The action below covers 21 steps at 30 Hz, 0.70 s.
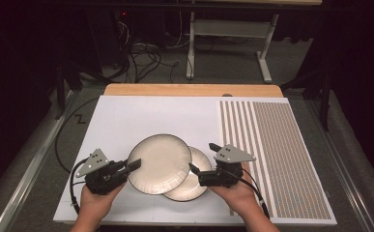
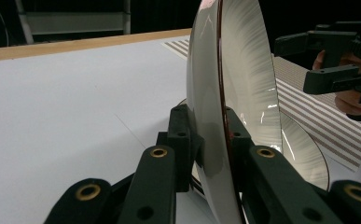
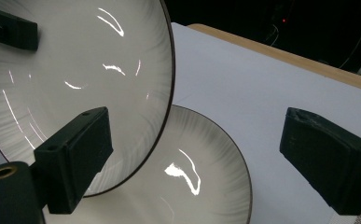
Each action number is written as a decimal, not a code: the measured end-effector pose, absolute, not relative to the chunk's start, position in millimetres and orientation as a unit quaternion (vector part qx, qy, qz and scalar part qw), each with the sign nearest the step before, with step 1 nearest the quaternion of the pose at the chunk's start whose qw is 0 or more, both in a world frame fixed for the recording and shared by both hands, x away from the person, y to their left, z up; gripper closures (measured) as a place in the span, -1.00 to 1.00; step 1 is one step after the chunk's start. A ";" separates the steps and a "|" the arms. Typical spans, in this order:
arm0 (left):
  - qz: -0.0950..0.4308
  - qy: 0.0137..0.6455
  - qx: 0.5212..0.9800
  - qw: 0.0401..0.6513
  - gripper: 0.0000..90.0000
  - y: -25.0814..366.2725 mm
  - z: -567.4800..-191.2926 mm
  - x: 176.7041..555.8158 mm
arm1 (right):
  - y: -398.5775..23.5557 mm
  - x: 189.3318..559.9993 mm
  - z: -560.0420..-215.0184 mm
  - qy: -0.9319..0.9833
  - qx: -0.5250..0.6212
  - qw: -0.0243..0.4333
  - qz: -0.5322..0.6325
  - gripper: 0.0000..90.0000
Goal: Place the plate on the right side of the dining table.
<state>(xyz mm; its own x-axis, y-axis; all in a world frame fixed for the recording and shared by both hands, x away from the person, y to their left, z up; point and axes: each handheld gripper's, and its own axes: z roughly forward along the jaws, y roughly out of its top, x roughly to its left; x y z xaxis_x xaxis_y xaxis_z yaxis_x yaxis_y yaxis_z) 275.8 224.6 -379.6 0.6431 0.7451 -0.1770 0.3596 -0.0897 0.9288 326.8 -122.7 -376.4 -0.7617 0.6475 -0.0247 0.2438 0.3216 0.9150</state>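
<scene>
A cream plate with a dark rim (image 1: 159, 163) is lifted and tilted over a second matching plate (image 1: 196, 186) that lies on the white board. My left gripper (image 1: 134, 165) is shut on the raised plate's left rim. In the left gripper view the raised plate (image 2: 243, 84) stands edge-on between the jaws of the left gripper (image 2: 211, 135). My right gripper (image 1: 203, 157) is open at the plates' right side, holding nothing. In the right gripper view, the right gripper (image 3: 197, 154) has its jaws wide apart over the lower plate (image 3: 201, 196), with the raised plate (image 3: 75, 70) at left.
The white board (image 1: 126, 121) covers most of the wooden table (image 1: 189, 90). A striped mat (image 1: 281, 154) lies along the board's right side. Cables (image 1: 146, 58) and a metal table frame (image 1: 233, 34) are on the floor beyond the table.
</scene>
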 end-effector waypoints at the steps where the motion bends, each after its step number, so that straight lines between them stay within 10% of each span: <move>1: 0.175 0.384 0.718 0.554 0.75 224.5 -379.5 275.7 | -120.9 327.6 -376.7 0.788 0.283 0.196 0.510 -0.77; 21: 0.181 0.377 0.717 0.557 0.75 224.6 -380.2 273.6 | -94.3 330.0 -399.0 0.800 0.286 0.149 0.505 -0.19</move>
<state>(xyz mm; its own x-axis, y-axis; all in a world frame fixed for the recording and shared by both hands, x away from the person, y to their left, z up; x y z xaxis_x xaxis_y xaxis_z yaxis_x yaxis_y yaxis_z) 273.6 224.6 -380.2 0.6497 0.7430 -0.1609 0.3400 -0.0948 0.9356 330.0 -94.3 -399.0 -0.7922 0.6083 0.0498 0.3064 0.3259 0.8944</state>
